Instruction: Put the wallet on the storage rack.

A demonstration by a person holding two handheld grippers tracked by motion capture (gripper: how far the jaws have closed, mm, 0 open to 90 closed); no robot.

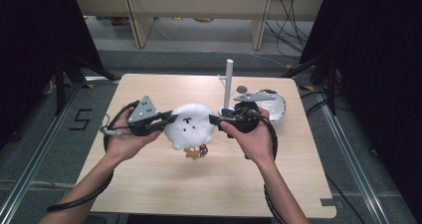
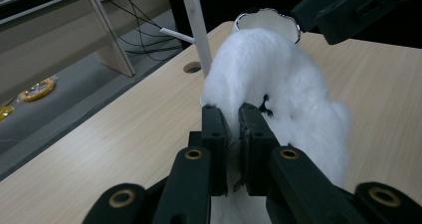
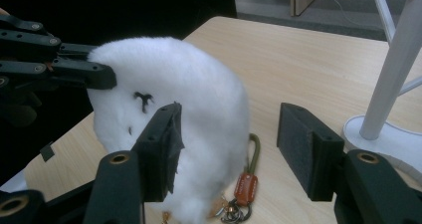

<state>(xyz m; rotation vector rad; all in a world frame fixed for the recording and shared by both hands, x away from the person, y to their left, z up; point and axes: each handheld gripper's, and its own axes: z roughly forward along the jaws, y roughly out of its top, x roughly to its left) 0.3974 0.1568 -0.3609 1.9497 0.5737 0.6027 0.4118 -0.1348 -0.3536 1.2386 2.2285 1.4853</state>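
Pale wooden table (image 1: 149,184) underneath, broad and bare at the near edge. Above its middle, a fluffy white round plush toy with a small stitched face (image 1: 190,125), lifted clear of the wood, a brown leather strap and metal keyring cluster (image 3: 245,191) dangling below. Far right, a white branching post stand on a round base (image 1: 229,82), close to the plush, and beyond it a white scalloped bowl (image 1: 276,107). Left gripper (image 2: 230,119) clamped tight on a pinch of the plush's left edge; right gripper (image 3: 234,149) with jaws wide apart, nothing pressed between, plush fur just beside one pad. Risks from here, likely: one thin pinch of fur slipping free and dropping the toy; swinging keyring snagging the stand and tipping it.
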